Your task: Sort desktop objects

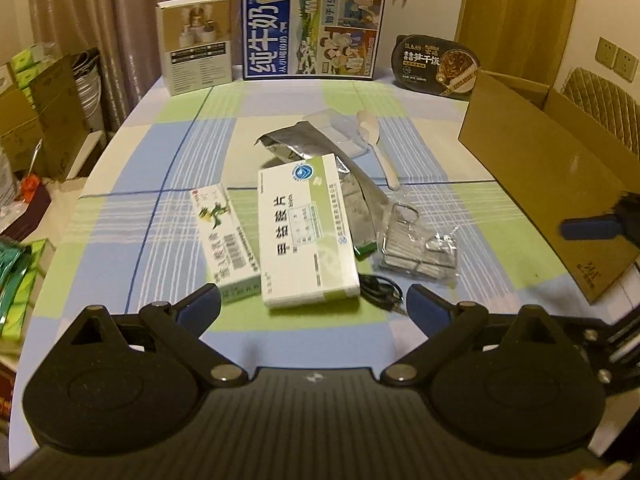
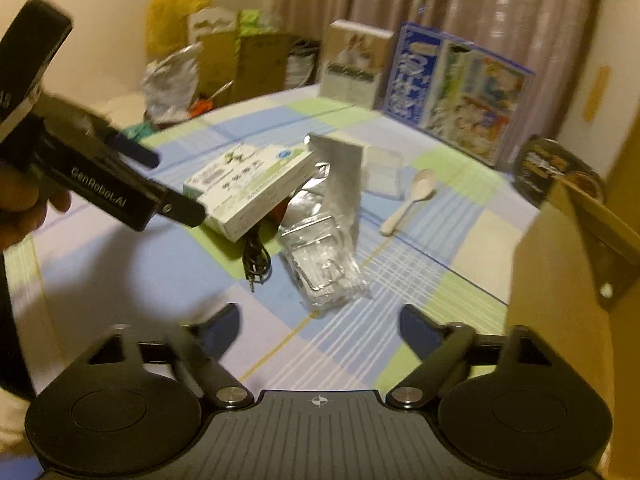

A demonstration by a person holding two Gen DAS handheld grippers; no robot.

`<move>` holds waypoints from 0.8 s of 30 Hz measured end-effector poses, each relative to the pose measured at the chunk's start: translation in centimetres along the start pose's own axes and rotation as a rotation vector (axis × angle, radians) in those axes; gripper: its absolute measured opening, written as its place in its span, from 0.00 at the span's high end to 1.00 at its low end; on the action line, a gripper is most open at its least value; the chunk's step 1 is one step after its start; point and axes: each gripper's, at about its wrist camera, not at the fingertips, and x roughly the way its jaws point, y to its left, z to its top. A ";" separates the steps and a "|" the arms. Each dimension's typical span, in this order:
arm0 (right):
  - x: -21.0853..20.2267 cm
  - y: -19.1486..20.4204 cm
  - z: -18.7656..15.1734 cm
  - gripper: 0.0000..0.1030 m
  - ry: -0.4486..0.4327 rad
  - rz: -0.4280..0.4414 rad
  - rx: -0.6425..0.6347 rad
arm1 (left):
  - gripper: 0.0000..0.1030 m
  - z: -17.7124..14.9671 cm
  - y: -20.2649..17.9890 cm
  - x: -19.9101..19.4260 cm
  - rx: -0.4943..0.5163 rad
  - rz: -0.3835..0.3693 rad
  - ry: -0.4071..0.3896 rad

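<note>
Between my left claw's spread, empty fingers lies the white med box, flat on the checked cloth, touching the green carton. Right claw also apart, w/ clip bag ahead, cardboard box at right.

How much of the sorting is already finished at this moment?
Nothing looks sorted yet. Both claws, left claw and right claw, are open and hold nothing. The white medicine box, green box, spoon and bagged clips lie on the table; the cardboard box waits.
</note>
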 end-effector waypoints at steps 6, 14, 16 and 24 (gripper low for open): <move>4.2 -0.7 0.9 0.34 0.036 0.010 -0.122 | 0.06 1.1 -0.1 3.0 0.064 -0.022 0.000; 8.3 -1.1 1.4 0.47 0.073 0.069 -0.229 | 0.09 2.1 0.0 6.3 0.107 -0.037 0.012; 8.9 -1.1 1.5 0.49 0.078 0.082 -0.237 | 0.09 2.3 0.2 7.1 0.105 -0.038 0.017; 10.0 -1.2 2.1 0.69 0.085 0.097 -0.205 | 0.28 2.7 0.4 8.6 0.107 -0.027 0.048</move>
